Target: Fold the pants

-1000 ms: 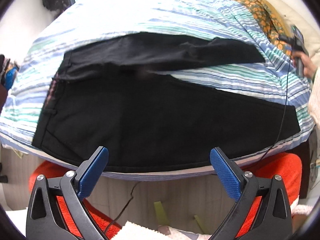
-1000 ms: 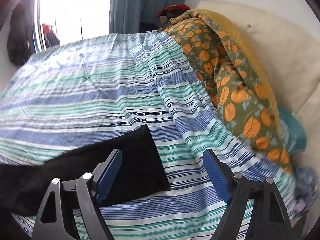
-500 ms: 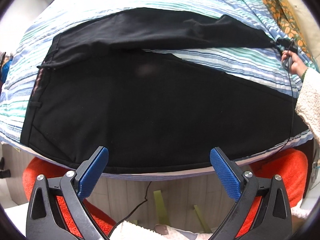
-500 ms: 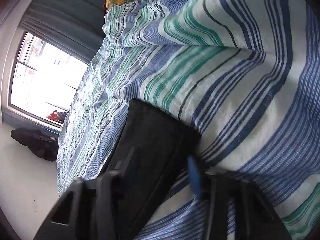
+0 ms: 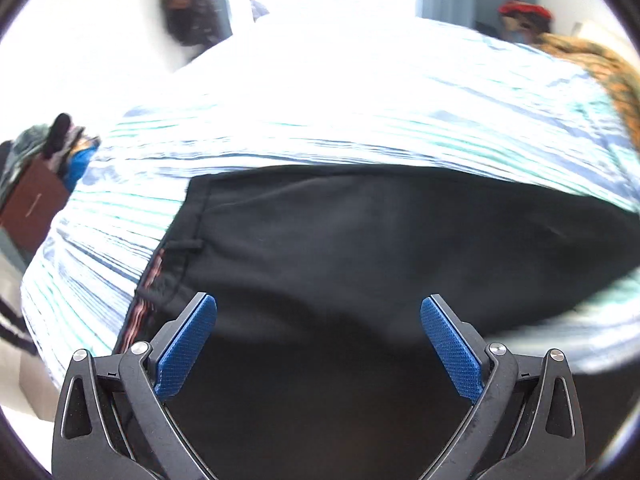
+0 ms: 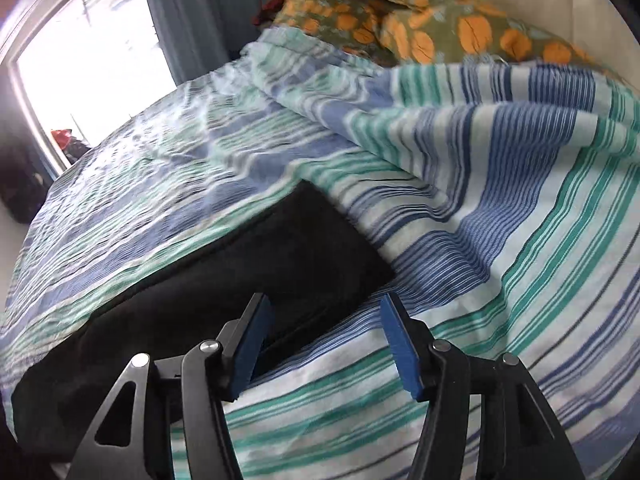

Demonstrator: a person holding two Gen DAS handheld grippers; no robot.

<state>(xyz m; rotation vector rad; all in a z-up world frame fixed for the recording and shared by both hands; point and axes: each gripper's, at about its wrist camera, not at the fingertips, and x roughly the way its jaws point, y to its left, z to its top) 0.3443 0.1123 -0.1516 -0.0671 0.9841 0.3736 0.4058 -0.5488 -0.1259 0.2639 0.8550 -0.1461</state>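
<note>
Black pants lie flat on the striped bedsheet. In the left wrist view the waistband with a belt loop is at the left. My left gripper is open and empty, low over the waist end of the pants. In the right wrist view one pant leg runs from lower left to its hem near the middle. My right gripper is open and empty, just over the hem corner, its left pad above the black cloth and its right pad above the sheet.
The striped blue, green and white bedsheet covers the bed. An orange-patterned blanket is bunched at the head of the bed. A window and curtain stand beyond. A brown box sits beside the bed at the left.
My left gripper has moved forward from the bed's edge to over the pants' waist. My right gripper has tilted back up and sits at the leg hem, jaws narrower than a second ago.
</note>
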